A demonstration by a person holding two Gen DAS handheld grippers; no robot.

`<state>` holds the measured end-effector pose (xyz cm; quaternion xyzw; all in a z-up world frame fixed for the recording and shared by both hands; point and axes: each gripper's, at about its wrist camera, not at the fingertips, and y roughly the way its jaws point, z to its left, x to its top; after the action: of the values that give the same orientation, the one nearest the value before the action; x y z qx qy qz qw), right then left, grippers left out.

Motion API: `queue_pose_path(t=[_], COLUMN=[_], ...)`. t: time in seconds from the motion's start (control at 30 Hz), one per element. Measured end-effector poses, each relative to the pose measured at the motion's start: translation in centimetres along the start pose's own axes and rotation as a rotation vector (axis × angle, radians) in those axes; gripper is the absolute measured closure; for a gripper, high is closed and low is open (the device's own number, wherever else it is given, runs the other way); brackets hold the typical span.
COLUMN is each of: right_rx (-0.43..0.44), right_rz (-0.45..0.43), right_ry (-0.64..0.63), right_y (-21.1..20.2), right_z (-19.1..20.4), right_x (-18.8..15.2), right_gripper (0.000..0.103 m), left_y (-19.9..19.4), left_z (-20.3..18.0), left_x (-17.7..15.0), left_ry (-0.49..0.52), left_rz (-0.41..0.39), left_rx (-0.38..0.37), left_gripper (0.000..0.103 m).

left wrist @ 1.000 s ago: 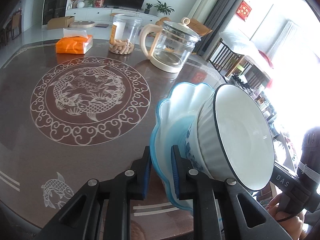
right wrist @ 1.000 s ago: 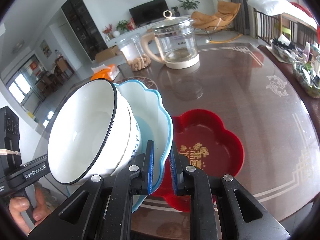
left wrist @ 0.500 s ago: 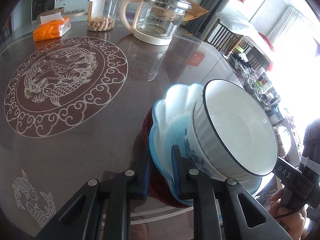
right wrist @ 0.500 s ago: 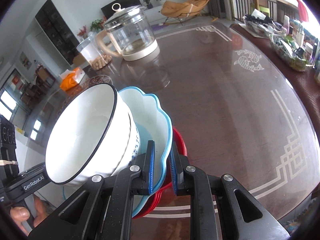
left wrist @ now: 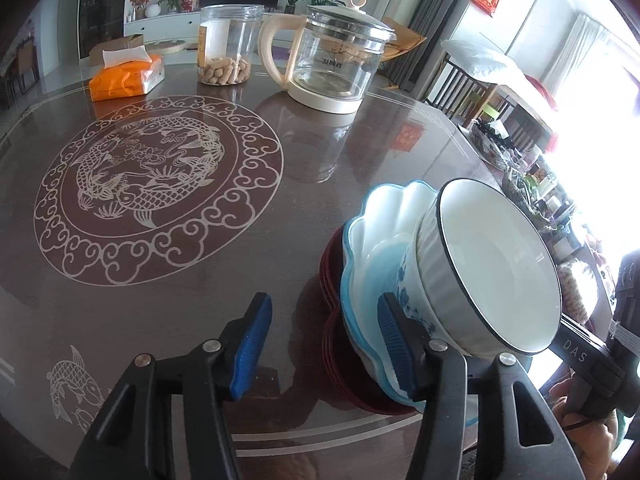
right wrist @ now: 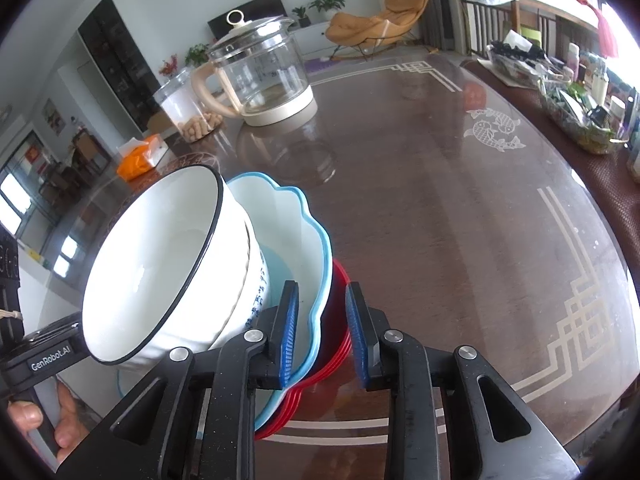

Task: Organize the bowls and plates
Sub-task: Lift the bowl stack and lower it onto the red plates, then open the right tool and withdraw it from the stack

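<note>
A stack stands near the table's front edge: a red lobed plate (left wrist: pixel 329 268) (right wrist: pixel 339 300) at the bottom, on it a blue scalloped bowl (left wrist: pixel 384 216) (right wrist: pixel 292 224), then a blue-patterned white bowl (left wrist: pixel 412 300) (right wrist: pixel 256 288) and a black-rimmed white bowl (left wrist: pixel 500 264) (right wrist: pixel 160 256). My left gripper (left wrist: pixel 323 344) straddles the blue bowl's left rim. Its jaws are opening and the pads stand off the rim. My right gripper (right wrist: pixel 322 334) straddles the right rims of the blue bowl and red plate. Its jaws are opening too, and the outer pad is clear of the rims.
A glass kettle (left wrist: pixel 332 60) (right wrist: pixel 264 76), a jar of peanuts (left wrist: pixel 226 52) and an orange tissue pack (left wrist: pixel 124 76) stand at the back of the dark patterned table (left wrist: pixel 160 260). A cluttered side table (right wrist: pixel 580 100) runs along the right. Hands hold both gripper handles.
Both grippers carried the bowl stack down onto the red plate. Then both pairs of jaws, which were clamped on the blue bowl's rim, spread apart.
</note>
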<state>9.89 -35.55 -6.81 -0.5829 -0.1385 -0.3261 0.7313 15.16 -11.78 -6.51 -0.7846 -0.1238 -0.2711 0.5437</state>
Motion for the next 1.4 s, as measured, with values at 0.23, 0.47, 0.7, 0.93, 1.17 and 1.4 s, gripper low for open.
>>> queue_pose_path(t=[0.23,0.47,0.7,0.93,1.17,1.4], right_rx=[-0.020,-0.102,-0.176,-0.228,-0.304,-0.356], right_rz=[-0.067,-0.110,-0.136,-0.150,-0.178,-0.207], right_ry=[0.020,-0.011,-0.022,-0.037,-0.064,-0.071], right_y=[-2.3,-4.0,-5.6,-6.7,-7.9,-9.8], right_z=[-0.6,0.3,0.5,0.9,1.9,2.6], right_x=[-0.3,-0.7,-1.2,-1.6,-2.1,-2.6], right_gripper=[0.045,0.038,0.038,0.036,0.034,0.032], left_y=[-2.9,-3.6,-5.0,-6.3,-8.5,-11.1], left_z=[1.0,1.2,0.7,0.1,-0.2,0.1], left_x=[-0.5,-1.5,-2.1,-2.8,-3.4,-4.2], left_ry=[0.033,0.053,0.078,0.126,0.160,0.148], left_rz=[-0.093,-0.091,-0.125,-0.158,-0.219,-0.266], left_rx=[0.099,0.144,0.178,0.228,0.265,0.300], left_gripper=[0.025,0.024,0.023,0.018,0.002,0.002])
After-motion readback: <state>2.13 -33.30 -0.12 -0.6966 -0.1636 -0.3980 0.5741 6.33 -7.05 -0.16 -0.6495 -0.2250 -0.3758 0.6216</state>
